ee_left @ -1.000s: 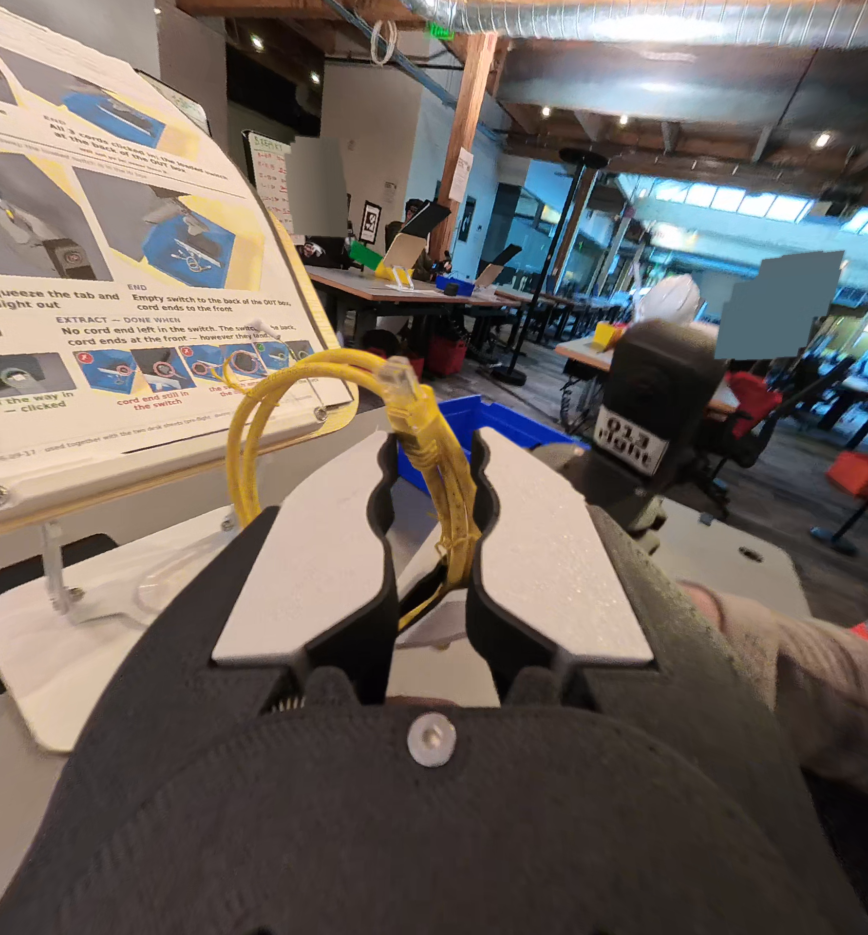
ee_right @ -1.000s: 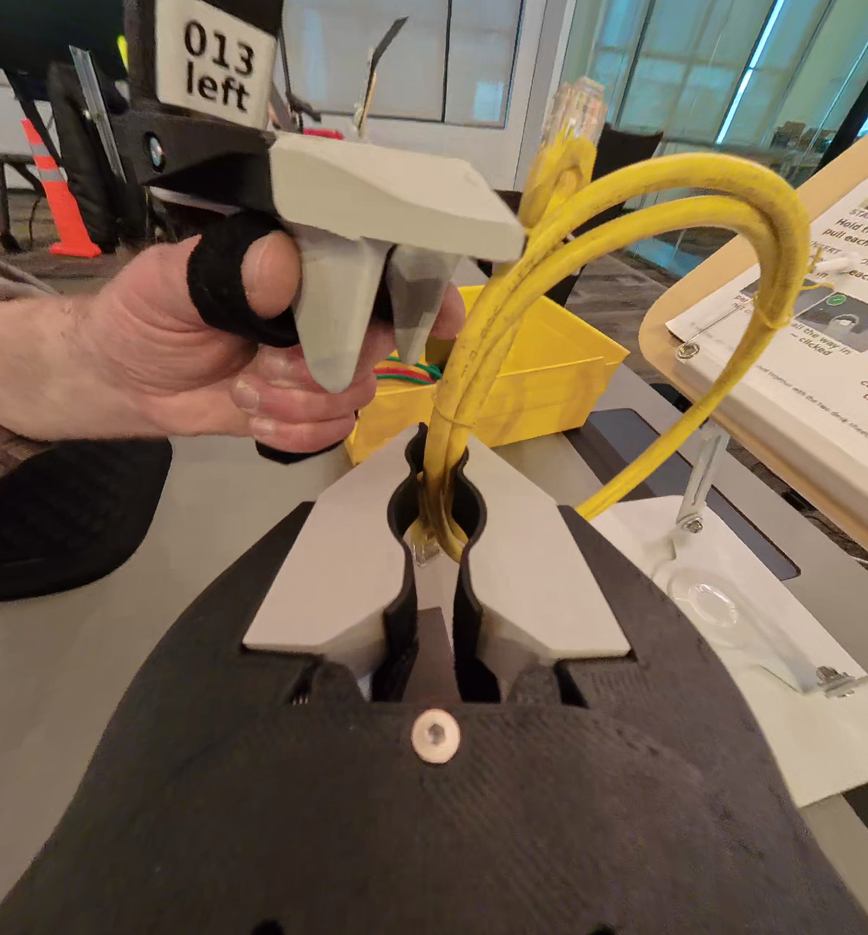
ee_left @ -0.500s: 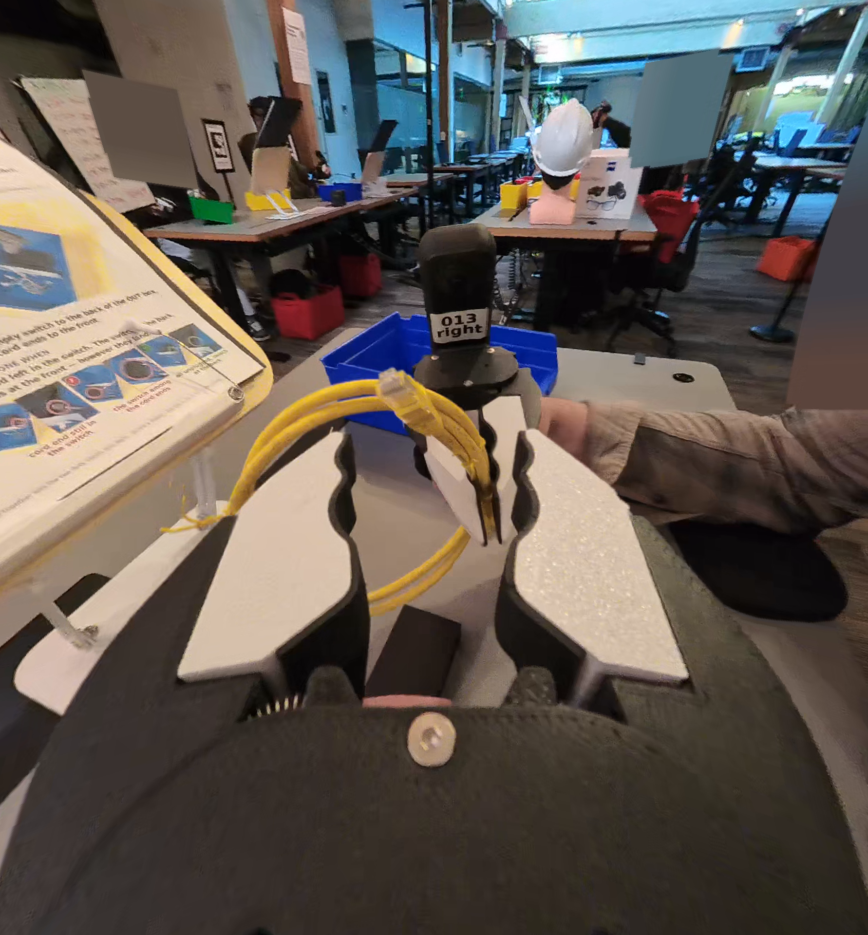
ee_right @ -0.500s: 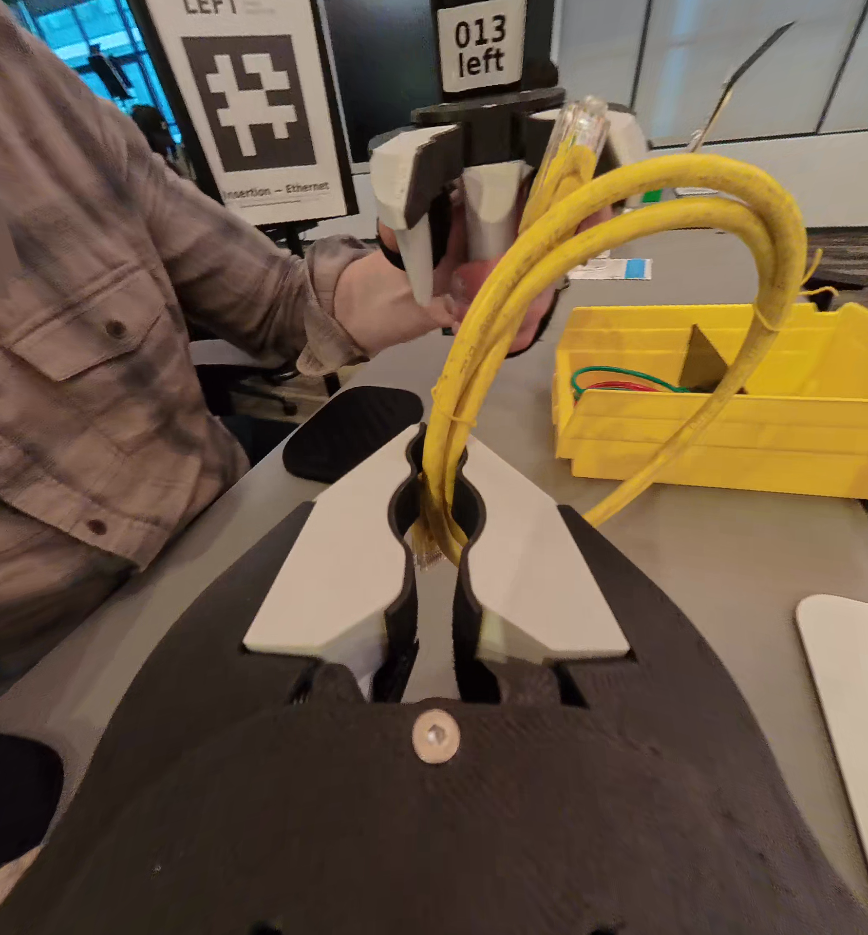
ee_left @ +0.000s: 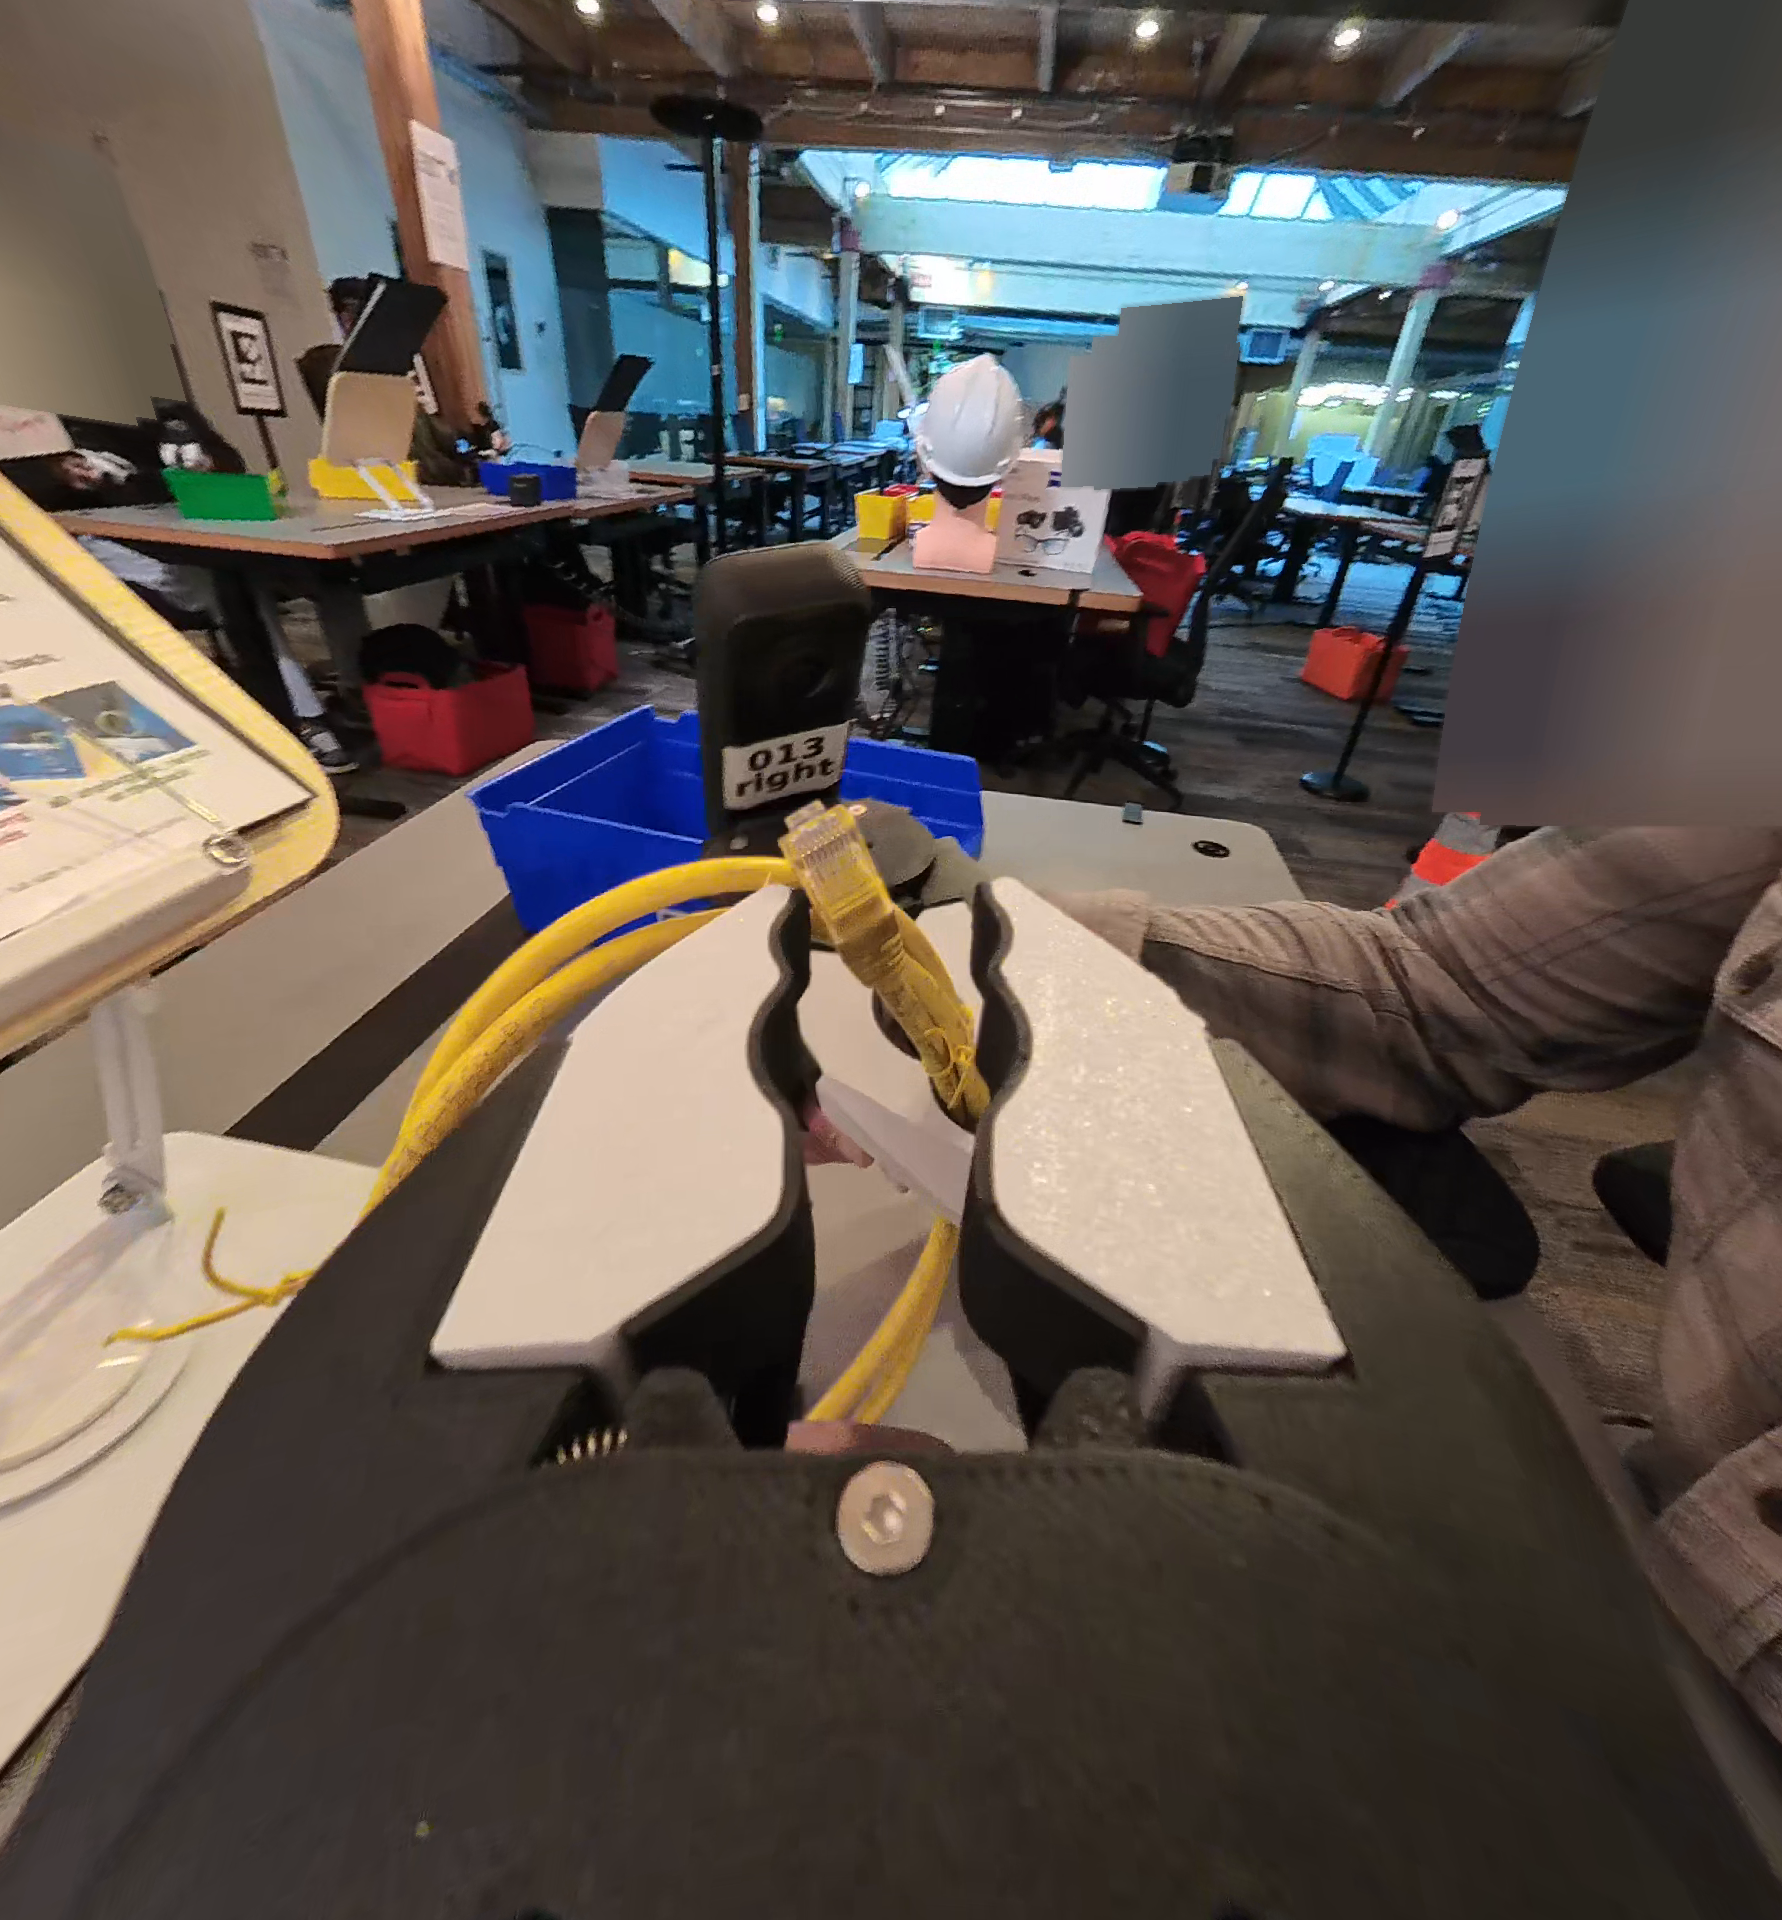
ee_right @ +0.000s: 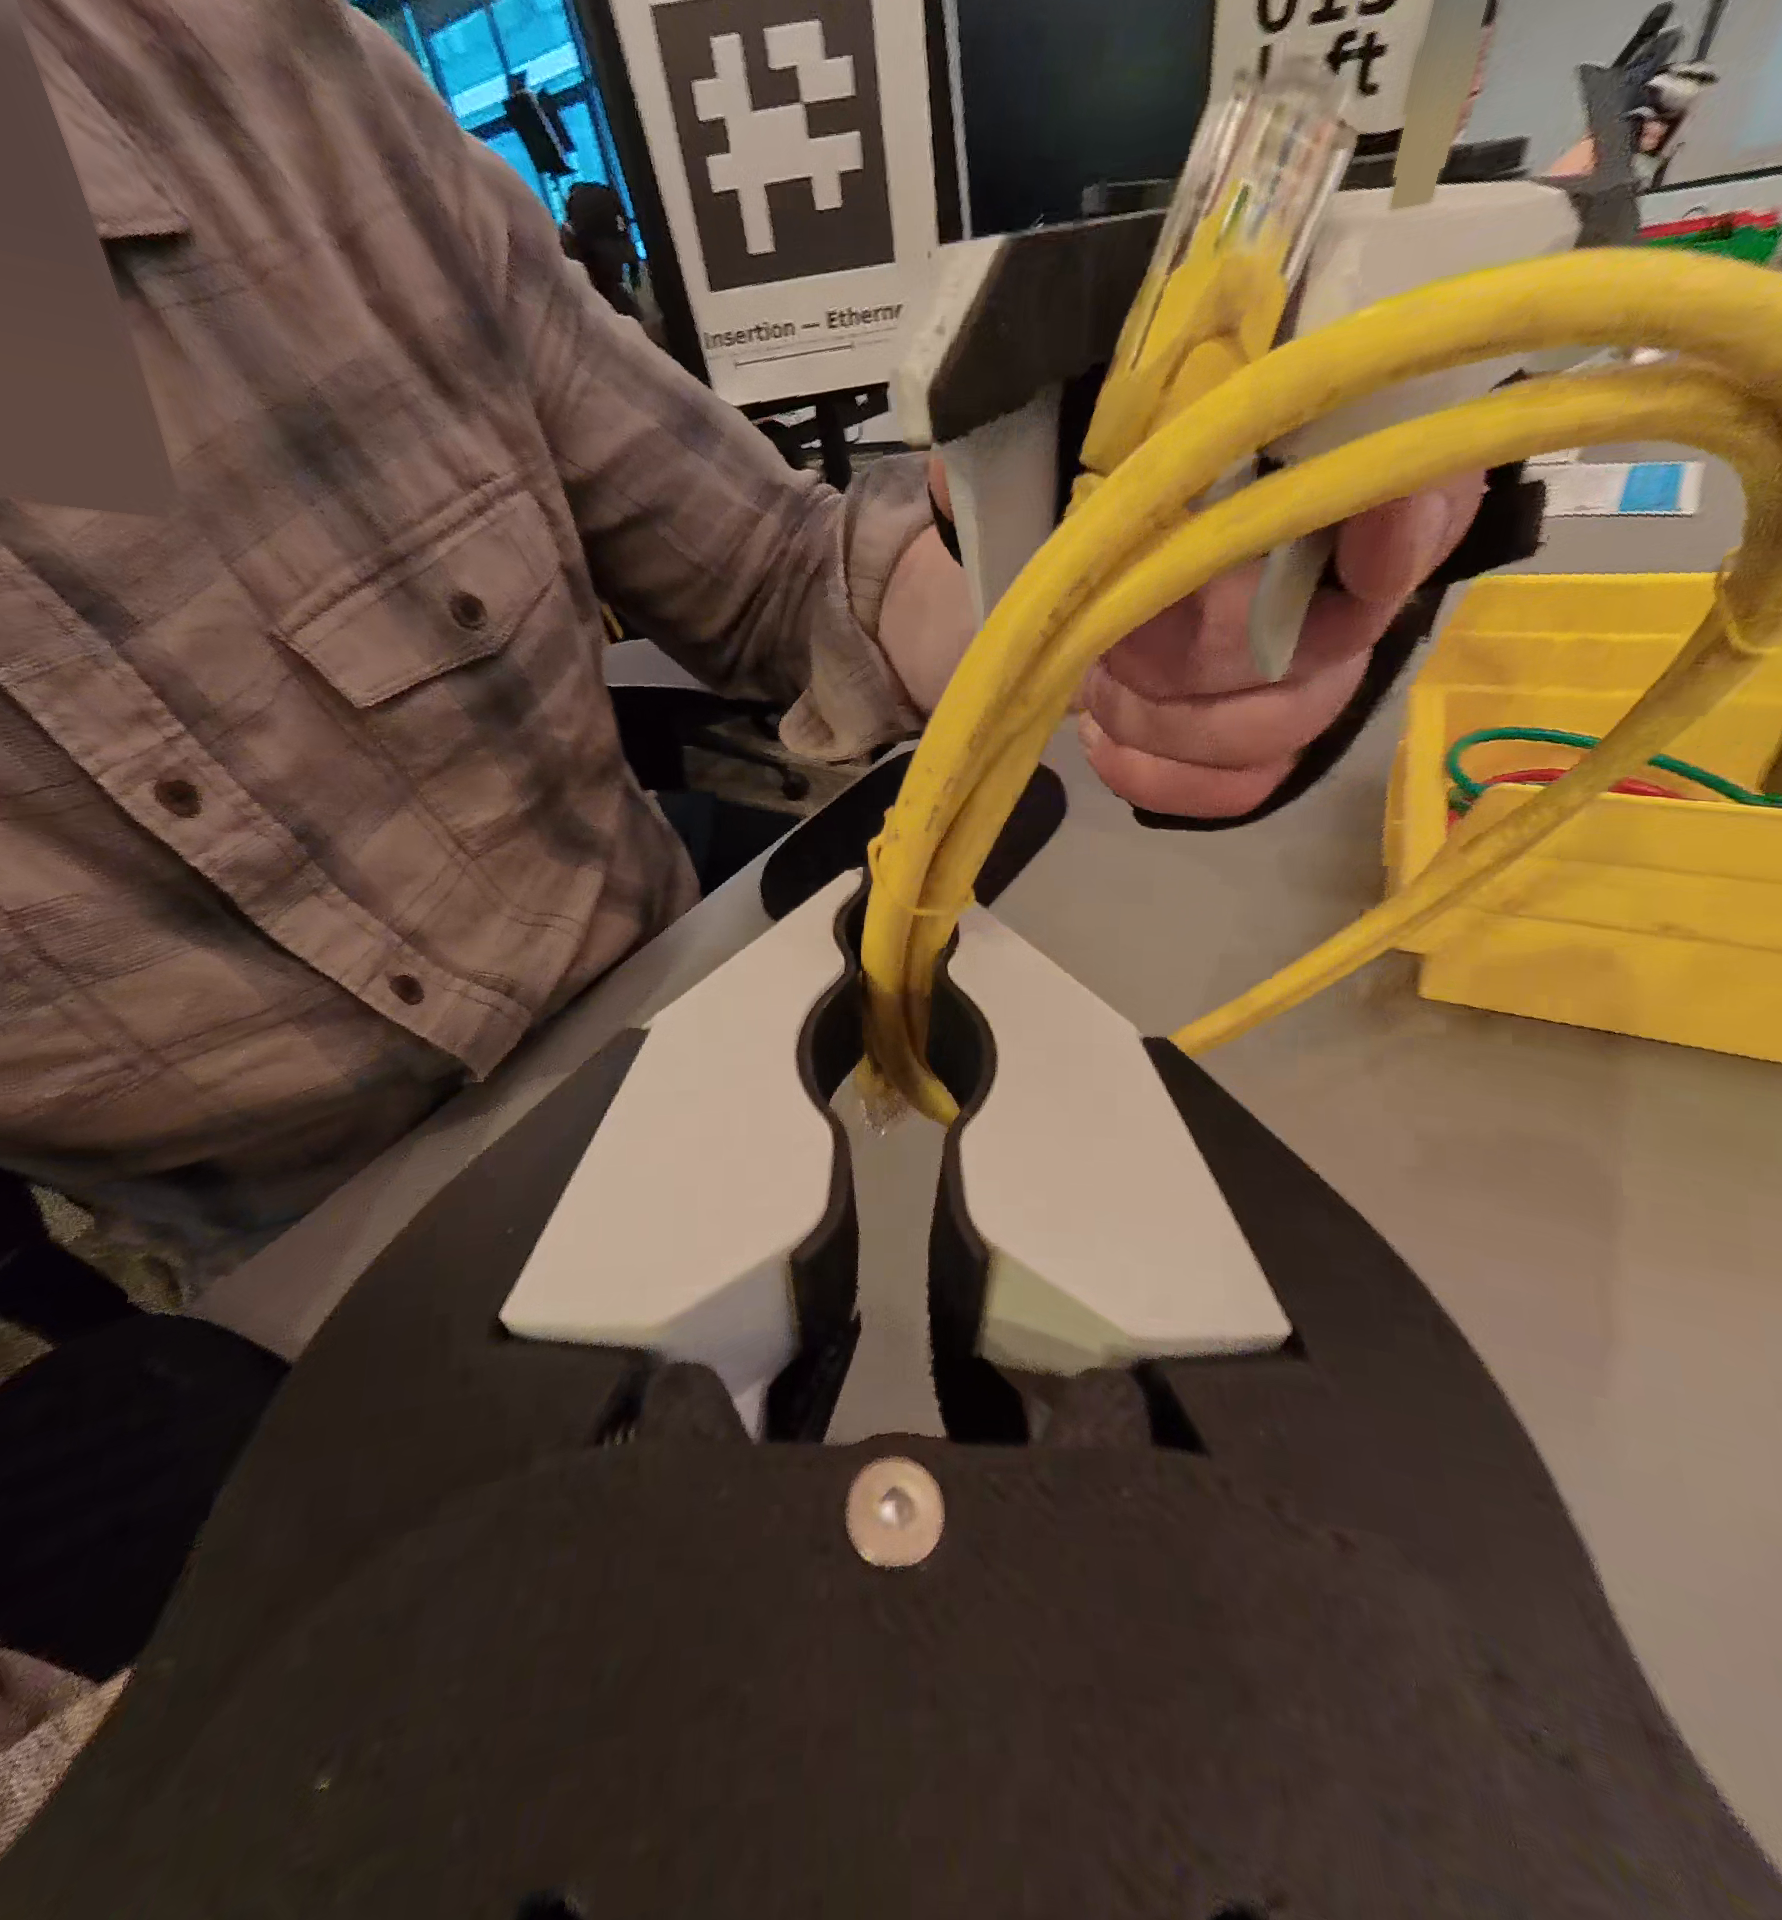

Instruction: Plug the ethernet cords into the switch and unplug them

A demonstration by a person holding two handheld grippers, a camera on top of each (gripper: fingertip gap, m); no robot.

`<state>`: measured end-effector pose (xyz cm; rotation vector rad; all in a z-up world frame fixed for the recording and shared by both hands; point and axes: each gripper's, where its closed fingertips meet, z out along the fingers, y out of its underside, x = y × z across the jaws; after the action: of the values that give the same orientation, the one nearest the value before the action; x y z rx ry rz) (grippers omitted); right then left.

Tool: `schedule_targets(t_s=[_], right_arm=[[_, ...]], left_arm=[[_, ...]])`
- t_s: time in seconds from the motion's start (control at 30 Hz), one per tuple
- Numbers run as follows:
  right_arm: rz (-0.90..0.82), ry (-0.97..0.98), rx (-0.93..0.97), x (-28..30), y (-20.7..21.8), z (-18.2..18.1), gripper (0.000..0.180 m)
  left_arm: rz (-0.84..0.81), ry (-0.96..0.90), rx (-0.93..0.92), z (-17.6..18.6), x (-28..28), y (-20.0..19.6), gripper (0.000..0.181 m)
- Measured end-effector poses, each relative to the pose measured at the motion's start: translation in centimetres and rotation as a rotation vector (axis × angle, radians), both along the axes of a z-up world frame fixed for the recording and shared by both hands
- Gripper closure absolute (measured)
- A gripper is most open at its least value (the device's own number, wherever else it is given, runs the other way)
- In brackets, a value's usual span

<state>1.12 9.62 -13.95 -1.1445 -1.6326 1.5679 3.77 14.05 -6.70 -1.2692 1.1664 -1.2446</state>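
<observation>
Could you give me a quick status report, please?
Right tongs shut on yellow cord. Left tongs open around its plug end. Switch not in view.

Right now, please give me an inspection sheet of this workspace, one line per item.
Surface: grey table, bare near the fingers.
Job's things: yellow ethernet cord, coiled and tied; clear plug pointing up. Switch: nothing seen.
Clutter: yellow bin holding green and red cords; blue bin; instruction board on a clear stand.
Grippers: right gripper shut on the cord; left gripper open around the cord.
Cables: one end hangs toward the table.
Surroundings: open workshop, other desks, a person in a plaid shirt.
</observation>
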Motion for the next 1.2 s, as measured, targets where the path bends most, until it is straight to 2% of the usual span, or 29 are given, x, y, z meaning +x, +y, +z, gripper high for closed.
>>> schedule_targets(t_s=[0.13, 0.23, 0.33, 0.5, 0.53, 0.6, 0.73, 0.9, 1.0, 1.2], right_arm=[[0.013, -0.043, 0.006, -0.4, -0.3, -0.9, 0.176], [-0.032, -0.058, 0.017, -0.6, 0.4, -1.2, 0.177], [-0.059, -0.086, 0.04, -0.7, 0.8, -1.6, 0.176], [-0.141, -0.119, 0.053, -1.0, 2.2, -2.2, 0.176], [-0.2, -0.127, 0.057, -1.2, 3.3, -2.3, 0.17], [-0.278, -0.143, 0.027, -1.1, 4.8, -2.1, 0.13], [-0.424, -0.202, 0.104, 0.5, 7.1, -1.4, 0.13], [-0.666, -0.158, 0.268, 2.8, 9.3, 3.6, 0.143], [-0.749, -0.098, 0.349, 2.6, 8.9, 6.5, 0.148], [-0.819, -0.165, 0.336, 1.5, 9.3, 6.3, 0.149]], left_arm=[[-0.011, 0.017, -0.019, -0.7, 0.6, 0.0, 0.152], [0.044, 0.026, -0.006, -0.9, 0.9, 0.5, 0.151], [0.119, 0.027, 0.002, -1.1, 1.1, 1.4, 0.164], [0.204, 0.009, 0.029, -1.5, 1.1, 2.2, 0.166], [0.239, 0.001, 0.042, -1.4, 0.9, 2.6, 0.167], [0.31, -0.007, 0.089, -0.9, 0.4, 3.4, 0.167], [0.516, 0.077, 0.322, -0.4, -0.9, 5.0, 0.167], [0.754, 0.279, 0.677, -0.3, -1.6, 6.5, 0.168], [0.852, 0.397, 0.903, -0.5, -1.3, 6.8, 0.167], [0.927, 0.511, 1.178, -0.8, -0.3, 6.4, 0.167]])
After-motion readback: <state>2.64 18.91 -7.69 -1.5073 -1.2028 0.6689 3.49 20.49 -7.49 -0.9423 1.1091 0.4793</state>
